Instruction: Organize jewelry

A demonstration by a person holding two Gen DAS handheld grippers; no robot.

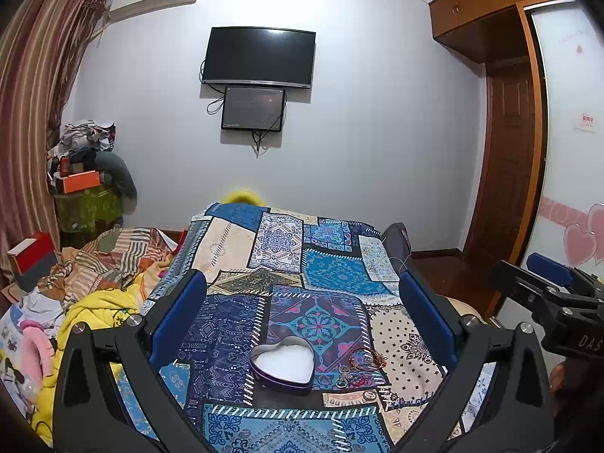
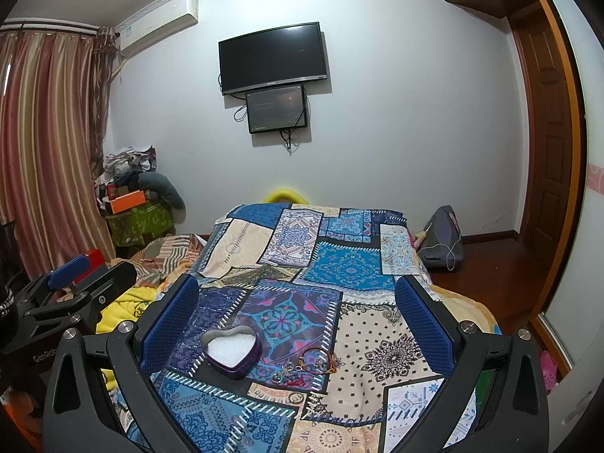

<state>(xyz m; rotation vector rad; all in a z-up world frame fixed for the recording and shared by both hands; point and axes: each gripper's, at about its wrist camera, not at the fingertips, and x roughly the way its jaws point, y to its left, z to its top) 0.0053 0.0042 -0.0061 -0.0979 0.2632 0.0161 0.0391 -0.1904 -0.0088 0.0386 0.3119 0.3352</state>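
Patchwork bedspread [image 2: 362,268] is seen bearing an empty heart-shaped tin [image 2: 231,351] with loose jewelry [image 2: 305,366] just beside it; both hand-held grippers, left [image 1: 302,324] and right [image 2: 298,324], are held wide and empty, so a first pickup is judged pending.

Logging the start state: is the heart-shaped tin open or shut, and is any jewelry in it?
Open and empty: the heart-shaped tin has no lid, only white padding shows inside, and the jewelry lies beside it on the patchwork cloth.

Heart tin [image 1: 282,363] on bedspread [image 1: 332,268]; jewelry [image 1: 361,364] right (just beside).
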